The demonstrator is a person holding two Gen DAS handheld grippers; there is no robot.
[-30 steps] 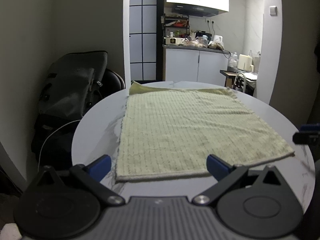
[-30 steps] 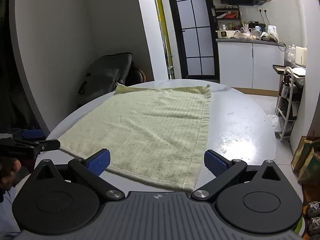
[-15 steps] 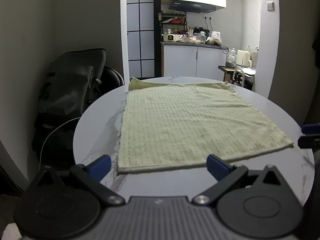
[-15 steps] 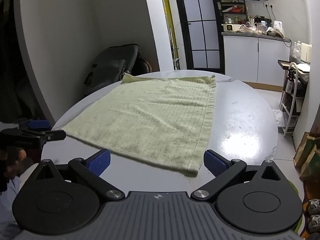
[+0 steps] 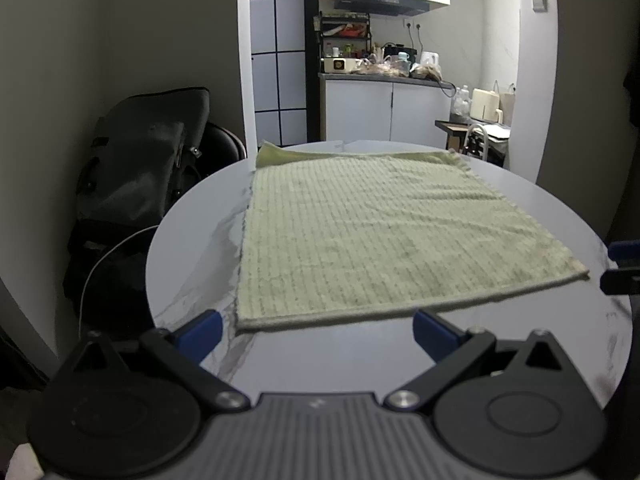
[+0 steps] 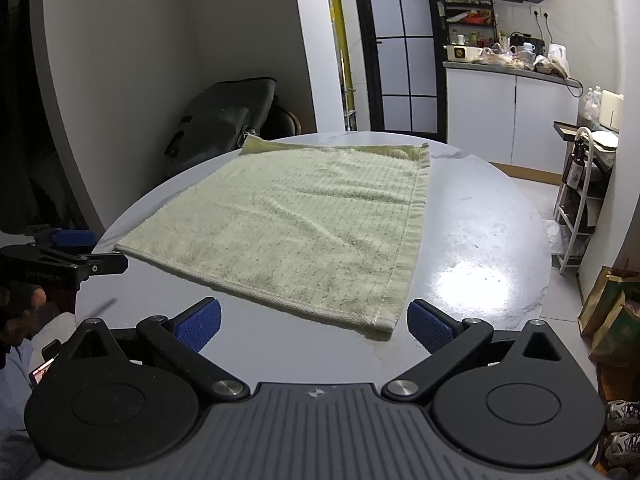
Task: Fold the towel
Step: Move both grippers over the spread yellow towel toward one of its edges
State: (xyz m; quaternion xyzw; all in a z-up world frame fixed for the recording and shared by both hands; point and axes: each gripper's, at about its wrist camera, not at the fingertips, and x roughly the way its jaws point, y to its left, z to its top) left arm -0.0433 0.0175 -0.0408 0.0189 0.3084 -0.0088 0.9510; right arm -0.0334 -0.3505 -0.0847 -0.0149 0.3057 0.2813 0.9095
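Observation:
A pale green towel [image 5: 372, 236] lies flat on the round white table [image 5: 192, 236], folded once, with a strip of the lower layer showing at its far edge. My left gripper [image 5: 316, 330] is open, just short of the towel's near edge. The towel [image 6: 304, 220] also fills the right wrist view, where my right gripper [image 6: 312, 324] is open with the towel's near right corner between its blue pads, nothing gripped. Each gripper shows in the other's view: the right gripper [image 5: 622, 268] at the far right edge, the left gripper [image 6: 68, 258] at the left.
A dark bag [image 5: 140, 160] rests on a chair left of the table. Behind are a glass-paned door [image 6: 400, 44] and a kitchen counter [image 5: 384, 76] with clutter. A small rack [image 6: 580, 184] and paper bags [image 6: 612, 316] stand on the floor to the right. A person's hand [image 6: 24, 312] holds the left gripper.
Both grippers have drawn back toward me and risen a little; the towel's near edge now lies farther ahead of the fingers. The towel itself has not moved.

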